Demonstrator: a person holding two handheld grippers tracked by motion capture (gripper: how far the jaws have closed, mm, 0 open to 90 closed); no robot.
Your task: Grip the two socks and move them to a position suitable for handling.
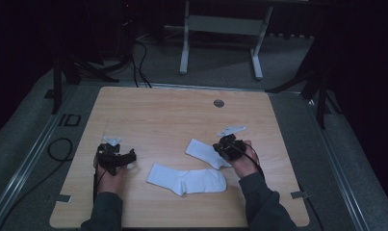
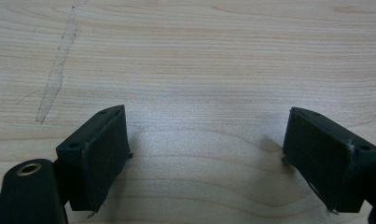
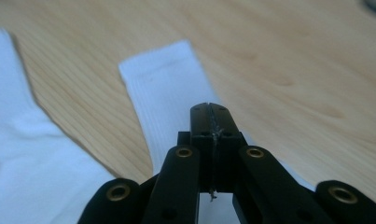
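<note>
Two white socks lie on the wooden table (image 1: 172, 115). The longer sock (image 1: 187, 180) lies across the front middle, and the shorter sock (image 1: 203, 151) lies just behind it, slanting to the right. My right gripper (image 1: 226, 147) is at the right end of the shorter sock. In the right gripper view its jaws are pressed together at the tips (image 3: 209, 108) right over that sock (image 3: 164, 79); I cannot tell whether fabric is pinched between them. The longer sock (image 3: 17, 140) shows at the left there. My left gripper (image 1: 115, 155) rests at the left, open (image 2: 204, 116) over bare wood.
A round grommet (image 1: 218, 103) sits near the table's far edge. Behind the table stands a white desk frame (image 1: 184, 48) on the grey floor. Black cables (image 1: 59, 149) and dark stand legs (image 1: 321, 96) lie beside the table on both sides.
</note>
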